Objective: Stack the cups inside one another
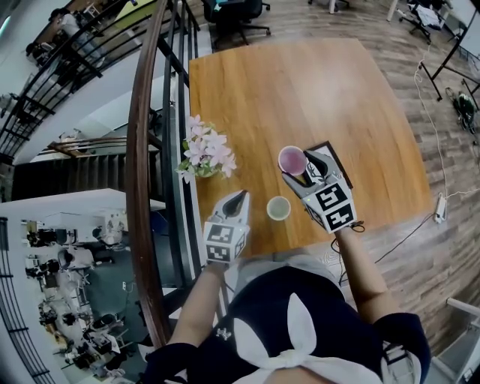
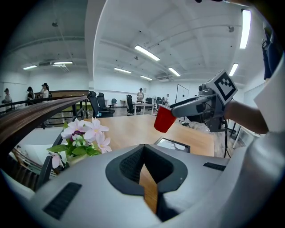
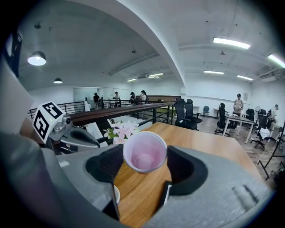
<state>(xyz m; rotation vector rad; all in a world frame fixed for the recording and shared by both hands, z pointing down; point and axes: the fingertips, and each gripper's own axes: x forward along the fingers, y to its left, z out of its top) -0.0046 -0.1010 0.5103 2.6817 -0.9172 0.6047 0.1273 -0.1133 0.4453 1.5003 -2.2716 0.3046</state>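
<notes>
My right gripper (image 1: 298, 166) is shut on a red cup (image 1: 291, 159) with a pale pink inside, held in the air above the wooden table (image 1: 300, 82). In the right gripper view the cup (image 3: 144, 156) sits between the two dark pads, mouth towards the camera. From the left gripper view the red cup (image 2: 165, 118) hangs tilted from the right gripper (image 2: 178, 109). A second, pale cup (image 1: 278, 208) stands upright on the table near its front edge, between the two grippers. My left gripper (image 1: 240, 196) is shut on nothing, just left of that cup.
A vase of pink and white flowers (image 1: 206, 155) stands at the table's left edge, beside a dark wooden railing (image 1: 142, 150). A dark-framed flat panel (image 1: 332, 154) lies on the table under the right gripper. Office chairs (image 1: 236, 15) stand beyond the far edge.
</notes>
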